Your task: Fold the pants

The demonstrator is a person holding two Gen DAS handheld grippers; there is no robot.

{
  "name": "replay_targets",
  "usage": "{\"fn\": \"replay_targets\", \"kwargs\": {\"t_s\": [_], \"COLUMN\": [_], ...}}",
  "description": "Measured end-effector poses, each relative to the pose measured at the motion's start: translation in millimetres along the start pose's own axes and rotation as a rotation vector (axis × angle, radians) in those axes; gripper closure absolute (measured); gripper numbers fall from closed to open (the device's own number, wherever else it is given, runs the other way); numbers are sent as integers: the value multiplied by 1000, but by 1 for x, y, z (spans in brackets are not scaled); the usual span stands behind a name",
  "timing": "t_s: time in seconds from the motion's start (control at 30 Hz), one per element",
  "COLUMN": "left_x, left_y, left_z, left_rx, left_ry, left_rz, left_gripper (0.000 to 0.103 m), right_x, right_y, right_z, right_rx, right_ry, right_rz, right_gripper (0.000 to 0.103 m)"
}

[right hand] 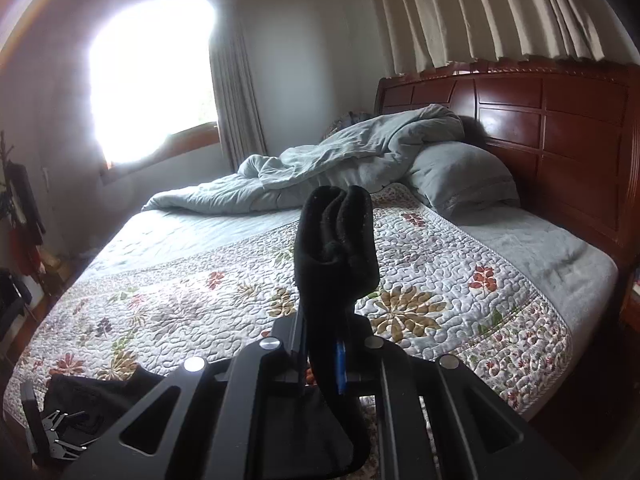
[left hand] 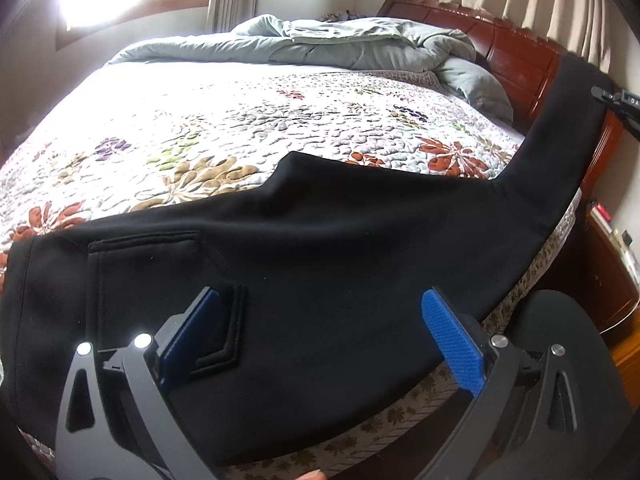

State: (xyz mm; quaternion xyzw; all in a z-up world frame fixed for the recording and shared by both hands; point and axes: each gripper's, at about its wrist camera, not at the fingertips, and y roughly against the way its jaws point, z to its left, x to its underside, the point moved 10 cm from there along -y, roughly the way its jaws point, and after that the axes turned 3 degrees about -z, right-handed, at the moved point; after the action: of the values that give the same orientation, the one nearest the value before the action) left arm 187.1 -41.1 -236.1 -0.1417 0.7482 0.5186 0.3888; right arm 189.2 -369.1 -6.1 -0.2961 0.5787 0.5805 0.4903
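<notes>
the black fleece pants [left hand: 320, 264] lie along the near edge of the floral quilted bedspread [left hand: 224, 128], leg end lifted off to the right. the right gripper [right hand: 334, 344] is clamped on that bunched leg end; the left gripper [left hand: 320, 324] hovers spread wide over the pocket area, holding nothing. risk, as i judge it: the thick bunch could slip out, or the unpinned waist could drag and crease the fold.
</notes>
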Motion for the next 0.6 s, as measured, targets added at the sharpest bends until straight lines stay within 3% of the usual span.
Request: {"fn": "replay_targets", "kwargs": {"t_s": [0.6], "left_x": [2], "left_y": [4], "left_z": [8], "left_rx": [37], "left_ry": [25], "left_rz": [-19], "left_gripper": [3], "right_x": [4], "right_y": [0], "right_z": [70], "right_rx": [-3], "right_ry": [152], "right_rz": [-9], "right_gripper": [93]}}
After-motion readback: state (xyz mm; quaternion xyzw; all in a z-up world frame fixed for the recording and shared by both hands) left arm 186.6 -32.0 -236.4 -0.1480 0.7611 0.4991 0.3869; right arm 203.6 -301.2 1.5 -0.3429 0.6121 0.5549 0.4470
